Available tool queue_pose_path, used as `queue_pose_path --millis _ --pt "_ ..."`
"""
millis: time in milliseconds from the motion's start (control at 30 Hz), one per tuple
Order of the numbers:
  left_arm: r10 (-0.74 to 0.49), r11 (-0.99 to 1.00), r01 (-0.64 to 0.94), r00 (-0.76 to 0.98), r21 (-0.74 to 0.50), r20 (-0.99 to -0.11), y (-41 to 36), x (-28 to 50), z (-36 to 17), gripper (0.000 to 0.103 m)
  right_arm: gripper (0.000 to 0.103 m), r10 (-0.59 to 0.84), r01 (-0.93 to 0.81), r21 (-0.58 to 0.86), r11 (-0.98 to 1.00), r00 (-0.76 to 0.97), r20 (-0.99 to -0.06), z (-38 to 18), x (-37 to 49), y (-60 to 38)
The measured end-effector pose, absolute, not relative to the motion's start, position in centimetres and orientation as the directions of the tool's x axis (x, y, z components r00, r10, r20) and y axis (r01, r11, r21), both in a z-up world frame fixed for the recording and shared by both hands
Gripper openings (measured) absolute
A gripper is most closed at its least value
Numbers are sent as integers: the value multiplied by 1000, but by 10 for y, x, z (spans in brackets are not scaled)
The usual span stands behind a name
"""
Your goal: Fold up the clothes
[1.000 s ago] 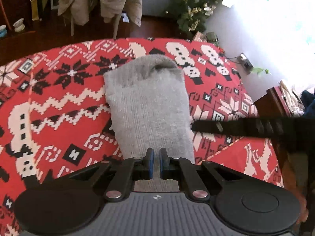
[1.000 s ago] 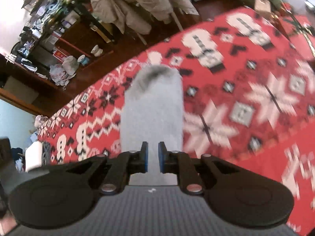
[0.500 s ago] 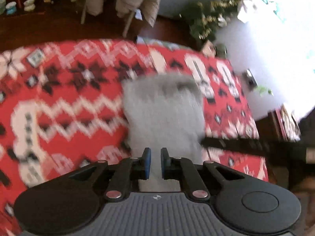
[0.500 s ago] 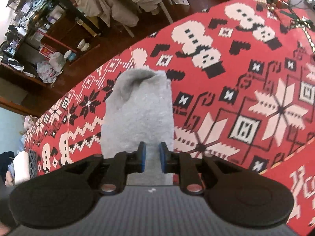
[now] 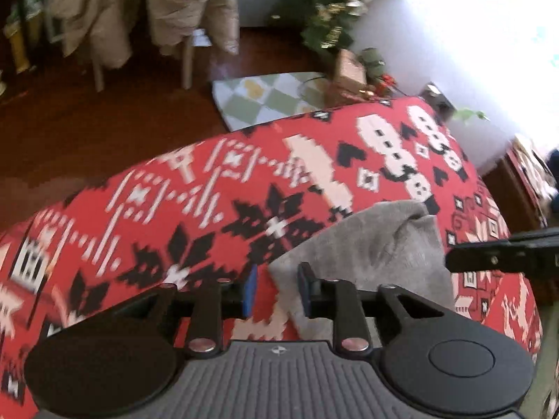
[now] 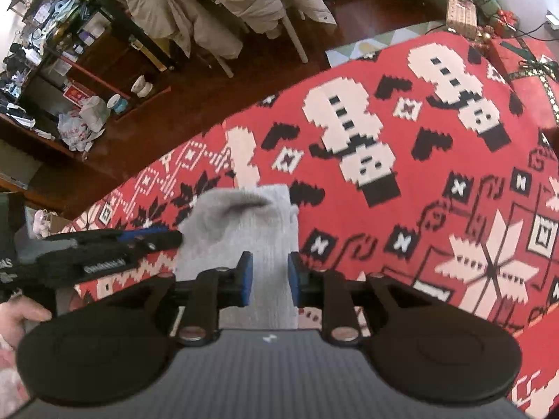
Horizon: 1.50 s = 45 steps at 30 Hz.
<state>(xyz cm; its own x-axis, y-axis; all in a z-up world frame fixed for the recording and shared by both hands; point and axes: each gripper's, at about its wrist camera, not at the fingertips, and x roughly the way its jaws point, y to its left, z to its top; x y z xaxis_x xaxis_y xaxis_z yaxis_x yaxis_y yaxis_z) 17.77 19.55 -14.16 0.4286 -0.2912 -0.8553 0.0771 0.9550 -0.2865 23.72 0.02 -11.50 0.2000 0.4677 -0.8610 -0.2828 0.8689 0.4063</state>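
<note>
A grey folded garment [image 5: 370,248] lies on the red patterned cloth [image 5: 195,209] that covers the table. It also shows in the right wrist view [image 6: 251,230]. My left gripper [image 5: 276,289] is open, with the garment's near left corner between and under its fingers. My right gripper [image 6: 268,281] is open over the garment's near end. The right gripper's finger [image 5: 503,253] shows at the garment's right edge in the left wrist view. The left gripper's fingers [image 6: 115,244] show at the garment's left edge in the right wrist view.
Beyond the table's far edge are a dark wooden floor, a chair draped with beige coats [image 6: 216,7], cluttered shelves [image 6: 59,63], a checked mat [image 5: 265,97] and wrapped gift boxes [image 6: 461,14]. A dark wooden cabinet [image 5: 517,181] stands at the right.
Both grippers have opened from nearly shut. The left gripper has swung left, so the garment now sits to its right. The garment looks shorter and lies flat on the cloth.
</note>
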Motion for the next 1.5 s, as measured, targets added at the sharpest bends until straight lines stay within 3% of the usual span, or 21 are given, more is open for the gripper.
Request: queue_pose_path --millis 100,167,267,633,800,1000,1233,1500 --pt "-267 963 141 439 -228 -858 186 180 -142 24 24 466 -289 402 869 201 -862 -113 241 3" --pt "-225 969 197 452 -150 -863 176 178 -141 11 24 463 -293 398 869 204 -862 -111 241 5" --pt "-173 962 269 485 -43 -857 164 170 -136 8 25 464 -294 397 870 209 -861 -109 241 6" --pt "-177 931 356 631 79 -756 125 110 -71 7 27 491 -284 422 861 251 -834 -89 233 4" --pt "-190 887 443 613 134 -767 88 82 -83 7 27 541 -275 477 835 253 -802 -79 228 4" --pt "-147 905 406 579 128 -802 70 81 -107 8 28 600 -334 527 782 170 -782 -89 225 23" --pt "-197 964 259 526 -65 -827 111 87 -95 15 28 594 -314 547 776 70 -802 -124 224 31" --pt "-405 838 -170 445 -519 -799 189 126 -110 15 28 621 -258 586 768 77 -780 -128 226 18"
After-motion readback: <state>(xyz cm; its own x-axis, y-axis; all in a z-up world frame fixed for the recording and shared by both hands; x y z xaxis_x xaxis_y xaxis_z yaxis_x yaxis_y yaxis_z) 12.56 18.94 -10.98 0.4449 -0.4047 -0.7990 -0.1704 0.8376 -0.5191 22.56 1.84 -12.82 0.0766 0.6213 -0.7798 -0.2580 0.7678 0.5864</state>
